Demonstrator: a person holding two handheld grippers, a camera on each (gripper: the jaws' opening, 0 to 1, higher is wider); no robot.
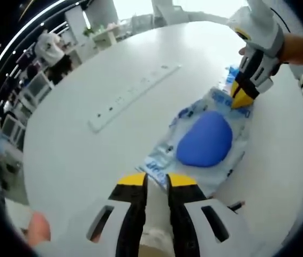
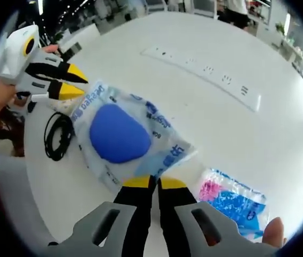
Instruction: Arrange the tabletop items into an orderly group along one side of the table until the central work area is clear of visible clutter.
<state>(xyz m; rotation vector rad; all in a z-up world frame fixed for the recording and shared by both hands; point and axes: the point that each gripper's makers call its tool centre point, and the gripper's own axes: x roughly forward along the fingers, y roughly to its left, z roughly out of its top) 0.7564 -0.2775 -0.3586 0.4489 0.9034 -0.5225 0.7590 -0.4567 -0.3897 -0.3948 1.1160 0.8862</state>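
Observation:
A clear plastic bag with blue print holds a blue rounded pad (image 1: 205,140) (image 2: 118,134) and lies on the white table (image 1: 87,155). My right gripper (image 2: 155,182) is shut on one edge of the bag; in the left gripper view it comes in from the upper right (image 1: 240,99), its yellow tips pinched on the bag's far edge. My left gripper (image 1: 158,179) stands open at the opposite edge, with the bag's edge at its tips. The right gripper view has it at the upper left (image 2: 76,82), its jaws parted beside the bag's corner.
A long white power strip (image 1: 133,96) (image 2: 205,69) lies farther out on the table. A coiled black cable (image 2: 58,134) lies beside the bag. A blue and pink packet (image 2: 232,201) sits near my right gripper. People and desks (image 1: 50,48) stand beyond the table's edge.

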